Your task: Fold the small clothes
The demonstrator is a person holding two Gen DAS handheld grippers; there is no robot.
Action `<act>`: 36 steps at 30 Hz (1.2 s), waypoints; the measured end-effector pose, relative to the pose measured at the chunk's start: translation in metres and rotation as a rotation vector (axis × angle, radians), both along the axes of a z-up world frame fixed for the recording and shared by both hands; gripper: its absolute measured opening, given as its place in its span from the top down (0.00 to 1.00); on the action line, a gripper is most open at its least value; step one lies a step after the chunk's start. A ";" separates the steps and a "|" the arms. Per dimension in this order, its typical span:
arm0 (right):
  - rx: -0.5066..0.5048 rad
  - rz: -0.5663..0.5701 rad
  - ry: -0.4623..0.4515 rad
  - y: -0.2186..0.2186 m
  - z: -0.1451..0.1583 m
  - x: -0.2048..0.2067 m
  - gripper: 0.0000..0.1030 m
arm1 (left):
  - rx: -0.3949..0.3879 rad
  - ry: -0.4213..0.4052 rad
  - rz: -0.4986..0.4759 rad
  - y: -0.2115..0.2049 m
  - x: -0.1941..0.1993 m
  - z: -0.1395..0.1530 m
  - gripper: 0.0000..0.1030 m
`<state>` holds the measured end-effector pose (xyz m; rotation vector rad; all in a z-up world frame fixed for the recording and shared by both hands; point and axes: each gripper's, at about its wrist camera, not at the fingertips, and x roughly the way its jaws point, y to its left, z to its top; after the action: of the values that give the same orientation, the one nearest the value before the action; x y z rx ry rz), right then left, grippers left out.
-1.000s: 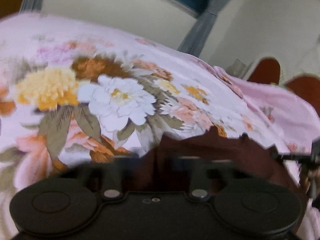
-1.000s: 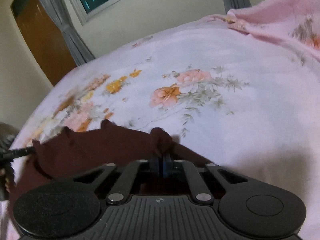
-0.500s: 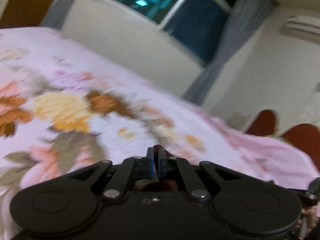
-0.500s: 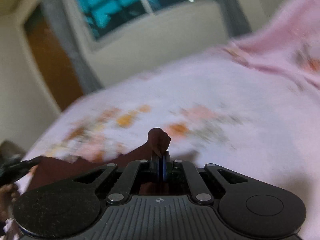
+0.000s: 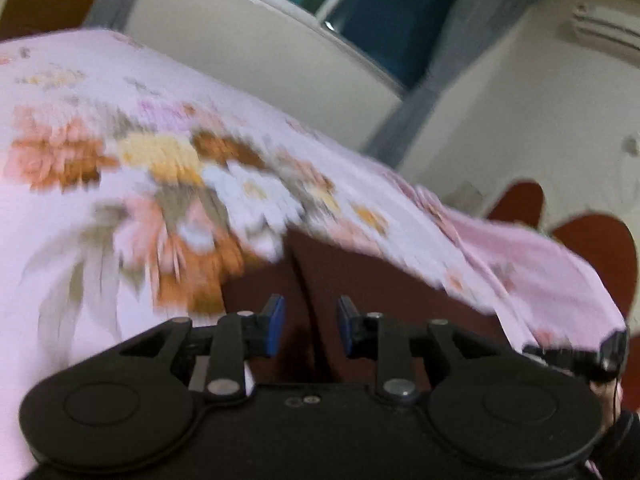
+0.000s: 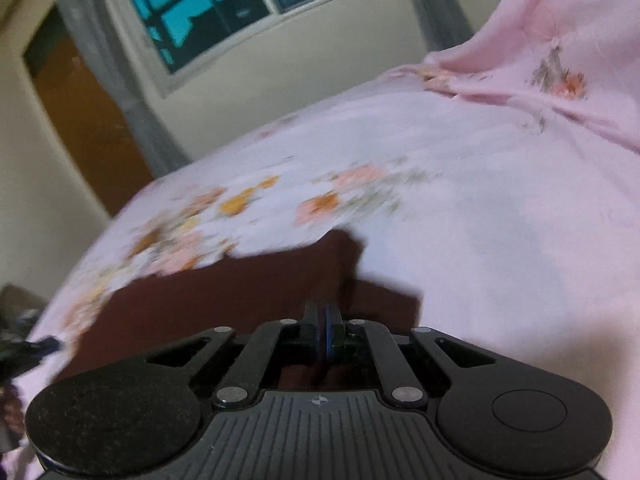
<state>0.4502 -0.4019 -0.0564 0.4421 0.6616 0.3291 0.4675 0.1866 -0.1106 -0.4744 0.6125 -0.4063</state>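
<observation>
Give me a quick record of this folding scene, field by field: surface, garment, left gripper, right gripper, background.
surface: bed with pink floral sheet
garment: dark maroon cloth, lying on the sheet
left gripper: jaws opening, maroon cloth seen between them, pads not pressing it
right gripper: shut on the maroon cloth
background: window, grey curtain, wooden door
image quality: motion blur in both views

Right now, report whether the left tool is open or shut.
Open and still opening: the left tool's blue pads stand apart, maroon garment visible between them.

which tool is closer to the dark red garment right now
Right. The right tool is shut on the dark red garment, pinching a fold. The left tool is opening, pads apart with the cloth between them.
</observation>
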 end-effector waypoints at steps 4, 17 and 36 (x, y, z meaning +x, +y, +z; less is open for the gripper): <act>0.000 0.001 -0.016 0.006 -0.010 -0.047 0.97 | 0.091 0.074 -0.108 -0.022 -0.028 -0.010 0.71; 0.064 -0.095 0.015 0.018 -0.017 -0.073 0.68 | -0.137 0.136 0.065 0.024 -0.012 -0.019 0.22; 0.065 -0.310 0.022 -0.080 -0.020 -0.083 0.57 | -0.117 0.170 -0.216 -0.013 0.085 -0.046 0.93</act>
<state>0.3674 -0.4816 -0.0766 0.6023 0.5946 0.0525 0.5526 0.1739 -0.1568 -0.5608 0.8111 -0.6133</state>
